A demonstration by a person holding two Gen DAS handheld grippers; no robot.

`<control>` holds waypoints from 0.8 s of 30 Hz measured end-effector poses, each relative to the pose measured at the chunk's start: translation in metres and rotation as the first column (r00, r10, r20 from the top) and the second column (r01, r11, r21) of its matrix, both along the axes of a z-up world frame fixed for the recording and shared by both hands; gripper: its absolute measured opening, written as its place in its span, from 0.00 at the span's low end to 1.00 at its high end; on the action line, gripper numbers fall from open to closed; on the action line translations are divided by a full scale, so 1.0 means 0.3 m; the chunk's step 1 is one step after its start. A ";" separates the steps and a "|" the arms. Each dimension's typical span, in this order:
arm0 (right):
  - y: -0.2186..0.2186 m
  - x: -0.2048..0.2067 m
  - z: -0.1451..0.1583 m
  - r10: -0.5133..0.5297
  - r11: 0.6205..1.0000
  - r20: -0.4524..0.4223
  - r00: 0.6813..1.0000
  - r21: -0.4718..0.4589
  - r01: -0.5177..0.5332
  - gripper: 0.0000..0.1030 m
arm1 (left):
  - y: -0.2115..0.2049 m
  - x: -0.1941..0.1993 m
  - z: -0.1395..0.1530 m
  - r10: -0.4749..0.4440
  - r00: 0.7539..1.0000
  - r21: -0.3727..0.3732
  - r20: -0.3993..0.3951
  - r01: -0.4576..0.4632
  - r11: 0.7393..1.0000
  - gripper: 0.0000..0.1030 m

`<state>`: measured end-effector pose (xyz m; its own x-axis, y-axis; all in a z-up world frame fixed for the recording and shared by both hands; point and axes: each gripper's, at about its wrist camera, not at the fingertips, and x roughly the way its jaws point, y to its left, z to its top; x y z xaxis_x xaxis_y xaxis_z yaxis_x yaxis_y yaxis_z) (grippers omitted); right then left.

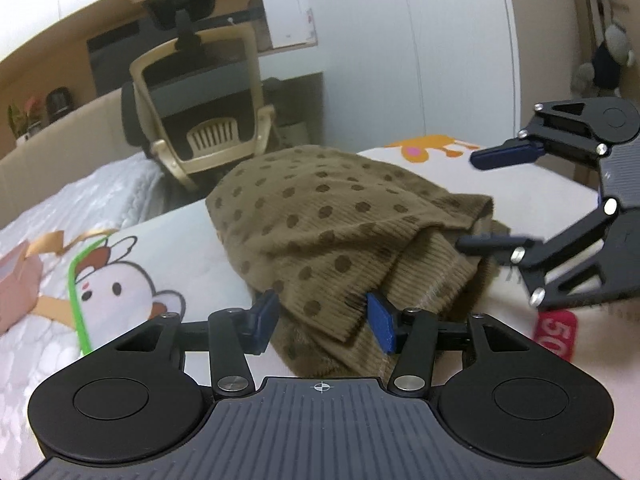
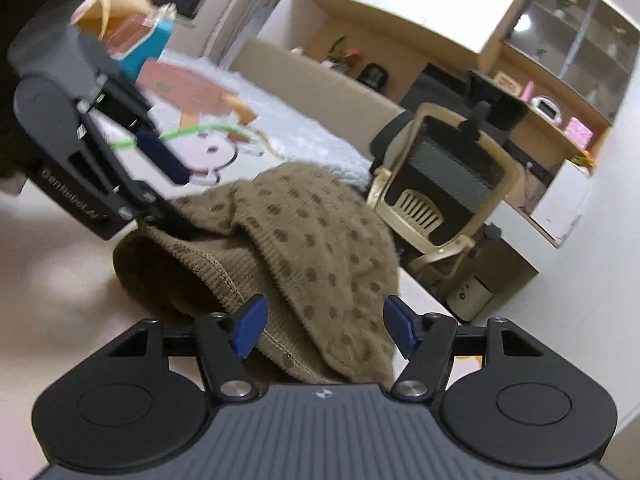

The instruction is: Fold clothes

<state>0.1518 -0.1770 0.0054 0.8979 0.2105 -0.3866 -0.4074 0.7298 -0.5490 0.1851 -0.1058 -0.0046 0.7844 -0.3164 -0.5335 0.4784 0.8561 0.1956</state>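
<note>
Ahead of both grippers, a bed [image 1: 192,232] under a white cartoon-print cover, cut off at every edge of both views. Beyond it, past the far edge, a beige mesh chair [image 1: 208,108], its base hidden behind the mattress; shelves above too blurred to read.

On the bed, straight in front of both sets of fingers, a brown dotted sweater [image 1: 320,220], bunched in a mound with a ribbed hem turned over on the side toward the right gripper. Near part hidden under each gripper's body; sleeves and neckline not to be made out.

Left gripper [image 1: 326,322]: 2 blue pads wide apart, cloth lying between them, no pinch visible; contact of either pad with the knit hard to tell. Seen from the right wrist, only 1 finger [image 2: 162,158] clear, the other lost behind the sweater's fold.

Right gripper [image 2: 326,328]: spread wide too, sweater edge between the pads, nothing clamped. From the left wrist, upper finger [image 1: 506,154] in the air above the cover, lower finger [image 1: 490,242] blurred, just at the folded hem.
</note>
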 end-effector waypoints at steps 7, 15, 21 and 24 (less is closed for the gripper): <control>0.046 -0.001 0.054 0.011 1.000 0.129 0.992 0.025 -0.014 0.09 | -0.002 0.001 0.035 -0.003 0.998 0.028 0.055 0.001 1.000 0.11; -0.035 -0.129 0.015 0.059 0.998 -0.085 0.995 0.038 -0.056 0.05 | 0.058 -0.114 0.009 -0.103 0.991 0.039 -0.083 0.106 0.994 0.10; -0.168 -0.095 0.119 0.050 0.955 -0.216 0.975 0.295 0.017 0.43 | 0.150 -0.074 0.054 -0.117 0.971 -0.190 -0.210 0.077 0.979 0.69; -0.241 0.037 0.155 0.035 0.863 -0.279 0.960 0.493 0.111 0.78 | 0.169 0.061 0.064 -0.058 0.963 -0.315 -0.263 -0.029 0.949 0.85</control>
